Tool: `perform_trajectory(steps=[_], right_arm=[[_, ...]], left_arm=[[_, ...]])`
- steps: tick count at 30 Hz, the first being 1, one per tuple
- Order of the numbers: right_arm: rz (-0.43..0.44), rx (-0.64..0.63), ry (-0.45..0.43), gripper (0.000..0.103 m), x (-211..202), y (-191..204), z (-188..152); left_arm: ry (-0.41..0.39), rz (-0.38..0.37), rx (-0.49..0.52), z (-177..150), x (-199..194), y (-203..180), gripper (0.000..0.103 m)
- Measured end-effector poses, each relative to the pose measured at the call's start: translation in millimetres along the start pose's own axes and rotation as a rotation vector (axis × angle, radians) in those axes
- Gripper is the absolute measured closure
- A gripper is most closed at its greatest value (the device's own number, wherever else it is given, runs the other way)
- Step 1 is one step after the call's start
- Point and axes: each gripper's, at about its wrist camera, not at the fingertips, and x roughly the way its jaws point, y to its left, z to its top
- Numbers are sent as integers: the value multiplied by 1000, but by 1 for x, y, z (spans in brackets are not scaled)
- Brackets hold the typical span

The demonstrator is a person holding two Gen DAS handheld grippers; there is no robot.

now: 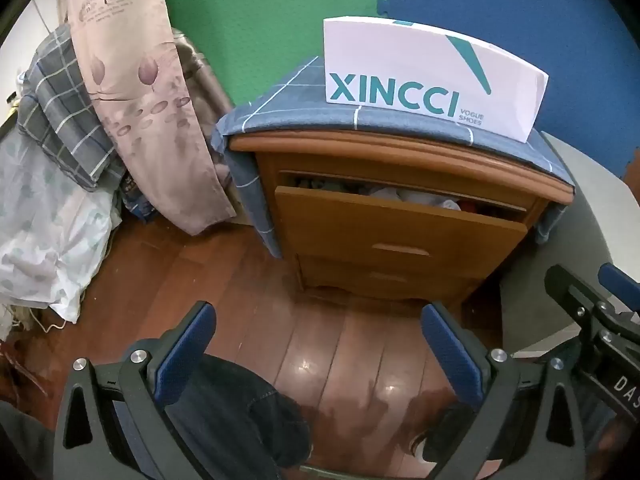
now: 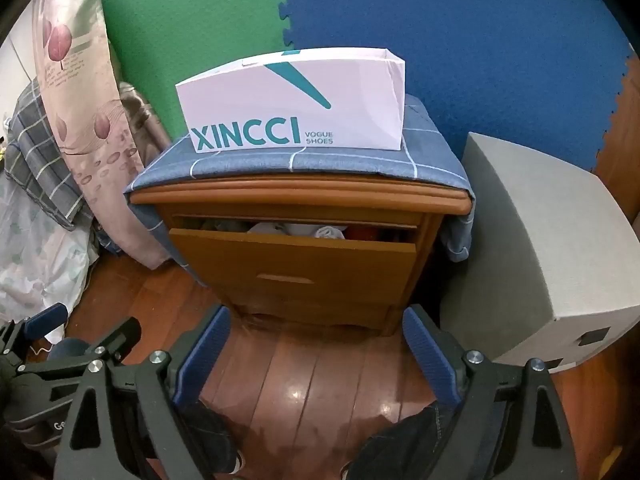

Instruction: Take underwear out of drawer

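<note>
Left gripper (image 1: 316,332) and right gripper (image 2: 316,336) gape empty, short of the wooden top drawer (image 2: 294,258); it's ajar, jumbled white underwear (image 2: 330,233) inside untouched.

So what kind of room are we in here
Most likely a bedroom: a wooden nightstand with its top drawer ajar and clothes showing, piled bedding beside it, and a shoe box on top. Both grippers hang open, short of it.
</note>
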Motion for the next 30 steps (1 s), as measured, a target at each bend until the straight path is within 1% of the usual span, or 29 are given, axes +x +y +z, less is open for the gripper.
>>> perform_trajectory(steps=[1, 3, 6, 13, 30], right_arm=[[6, 2, -5, 13, 0, 0, 0], [11, 4, -7, 13, -1, -1, -1], [-1, -4, -3, 13, -1, 0, 0], [-4, -5, 2, 13, 0, -1, 0], [-5, -4, 4, 13, 1, 0, -1]], left_arm=[[17, 1, 12, 0, 1, -1, 1], [19, -1, 18, 2, 2, -2, 1], [16, 4, 17, 2, -3, 9, 1], [4, 5, 7, -2, 1, 5, 1], [6, 21, -6, 1, 2, 5, 1]])
